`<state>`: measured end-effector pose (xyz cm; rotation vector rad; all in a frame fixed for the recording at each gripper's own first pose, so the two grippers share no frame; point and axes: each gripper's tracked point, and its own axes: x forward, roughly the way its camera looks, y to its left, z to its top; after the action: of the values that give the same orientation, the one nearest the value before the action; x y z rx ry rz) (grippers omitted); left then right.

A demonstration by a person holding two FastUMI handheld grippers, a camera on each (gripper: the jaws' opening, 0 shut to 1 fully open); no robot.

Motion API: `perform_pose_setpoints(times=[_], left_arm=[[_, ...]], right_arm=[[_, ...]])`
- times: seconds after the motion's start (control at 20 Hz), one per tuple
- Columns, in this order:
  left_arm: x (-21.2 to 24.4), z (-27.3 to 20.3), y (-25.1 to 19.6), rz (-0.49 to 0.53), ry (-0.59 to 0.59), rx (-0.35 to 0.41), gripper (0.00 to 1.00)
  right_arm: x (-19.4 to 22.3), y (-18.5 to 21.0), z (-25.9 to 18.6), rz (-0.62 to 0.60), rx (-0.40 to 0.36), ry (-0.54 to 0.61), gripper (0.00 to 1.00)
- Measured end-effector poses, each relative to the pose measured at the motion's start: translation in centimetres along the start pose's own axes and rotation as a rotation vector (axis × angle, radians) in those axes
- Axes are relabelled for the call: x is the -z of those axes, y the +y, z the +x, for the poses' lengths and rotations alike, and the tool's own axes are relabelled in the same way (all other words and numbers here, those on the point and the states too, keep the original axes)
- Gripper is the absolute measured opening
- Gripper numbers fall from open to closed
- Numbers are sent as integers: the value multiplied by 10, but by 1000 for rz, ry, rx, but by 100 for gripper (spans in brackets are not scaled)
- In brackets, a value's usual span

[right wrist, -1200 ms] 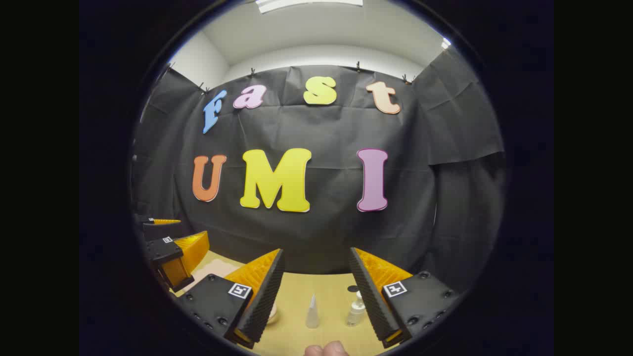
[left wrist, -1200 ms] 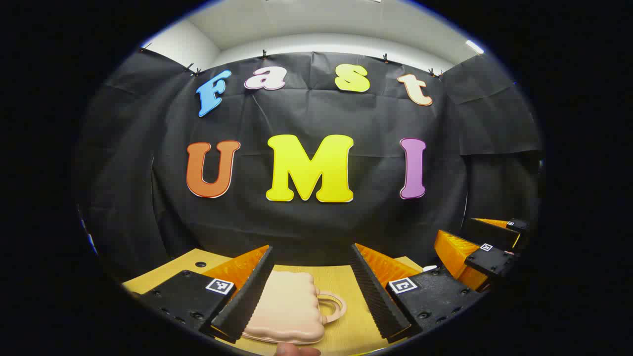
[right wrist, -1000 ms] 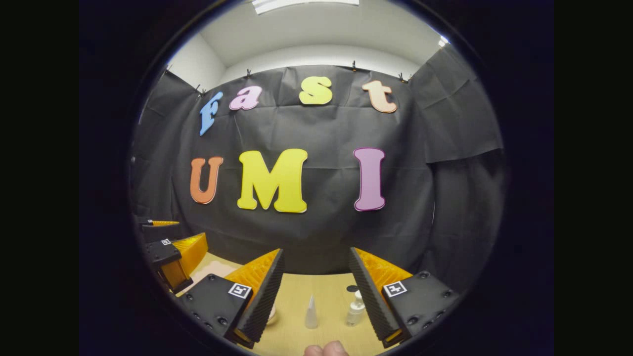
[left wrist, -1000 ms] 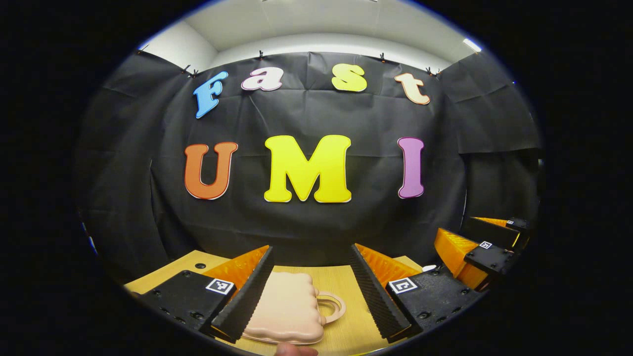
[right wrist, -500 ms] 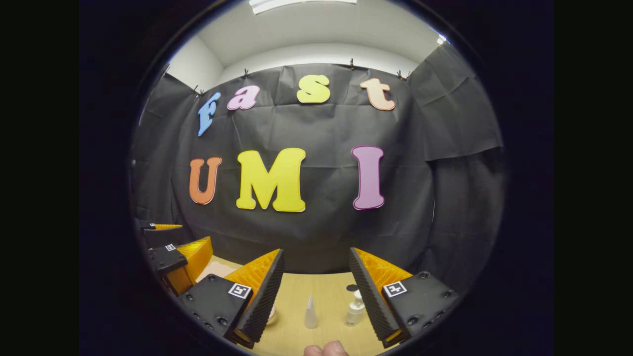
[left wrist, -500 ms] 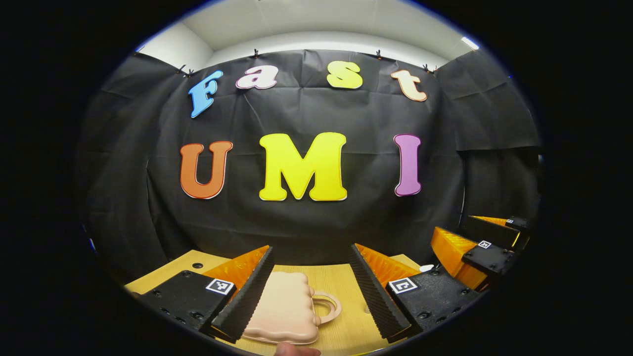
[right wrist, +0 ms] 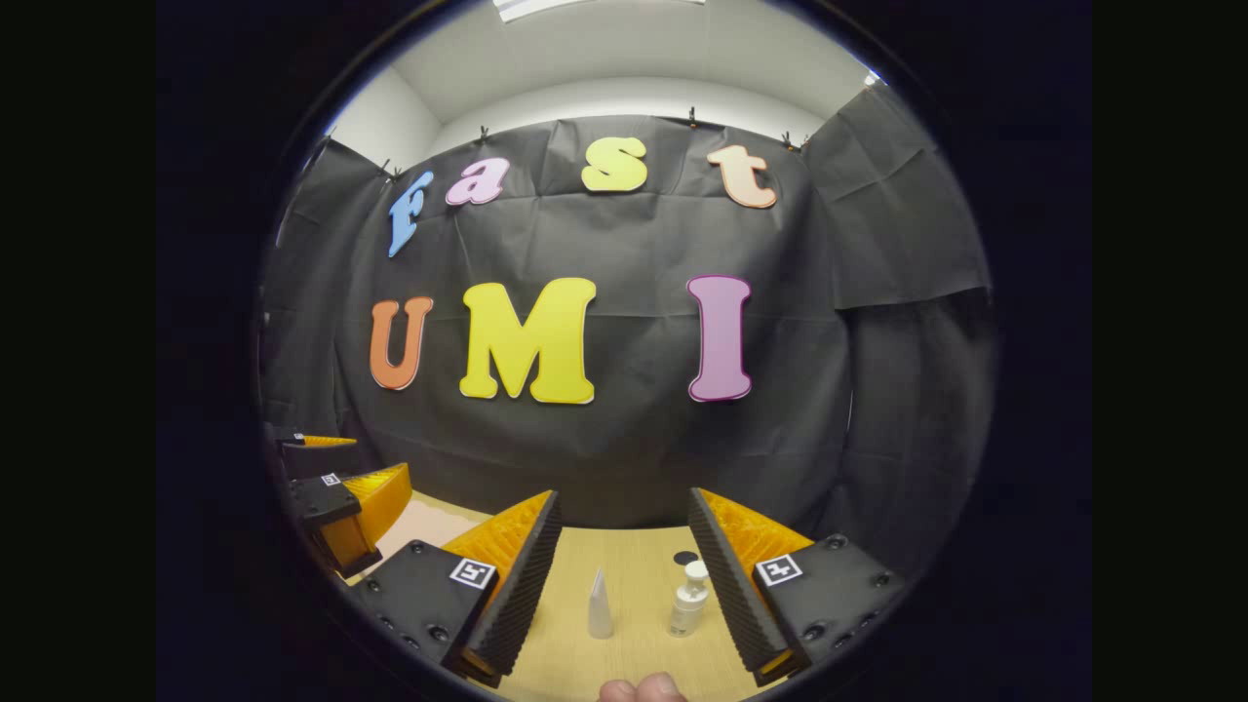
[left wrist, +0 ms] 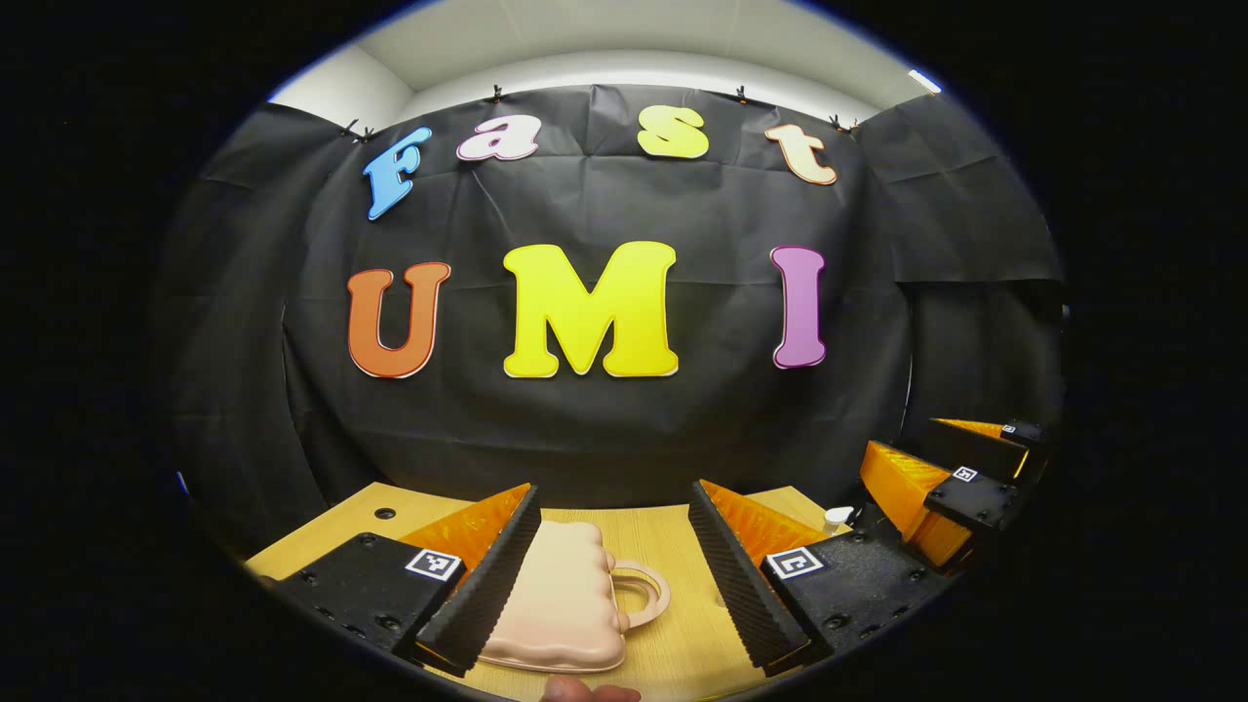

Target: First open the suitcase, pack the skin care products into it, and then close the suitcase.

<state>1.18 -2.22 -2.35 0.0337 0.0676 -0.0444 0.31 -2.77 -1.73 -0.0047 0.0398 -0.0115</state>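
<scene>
Suitcase closed, flat on the surface between the spread fingers of the left gripper, slightly more in view than a second ago (both cameras tipped down), right gripper likewise apart over the bottles: opening not yet begun.

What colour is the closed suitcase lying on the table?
The suitcase is pale peach-pink, handle included; it shows best in the left gripper view.
</scene>
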Motion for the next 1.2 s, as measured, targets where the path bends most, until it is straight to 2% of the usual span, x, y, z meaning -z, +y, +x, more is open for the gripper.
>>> perform_pose_setpoints(times=[0.1, 0.2, 0.4, 0.55, 0.7, 0.8, 0.95, 1.2], left_arm=[[7, 4, -7, 41, 7, 27, 98], [20, 9, -11, 131, 29, 49, 98], [79, 23, -20, 285, 156, 95, 99], [121, 32, -43, 408, 244, 160, 99], [165, 44, -54, 616, 307, 193, 98], [188, 58, -53, 747, 336, 175, 97], [228, 76, -38, 872, 422, 144, 98], [255, 92, -35, 970, 497, 117, 95]], right_arm=[[10, -7, 2, -26, 0, 19, 78], [18, -19, 4, -47, 8, 37, 78], [33, -51, 2, -70, 49, 62, 78], [51, -76, -5, -85, 75, 101, 78], [71, -101, -13, -101, 92, 145, 77], [81, -119, -16, -102, 98, 169, 77], [91, -137, -13, -97, 100, 189, 78], [103, -158, -14, -94, 100, 200, 78]])
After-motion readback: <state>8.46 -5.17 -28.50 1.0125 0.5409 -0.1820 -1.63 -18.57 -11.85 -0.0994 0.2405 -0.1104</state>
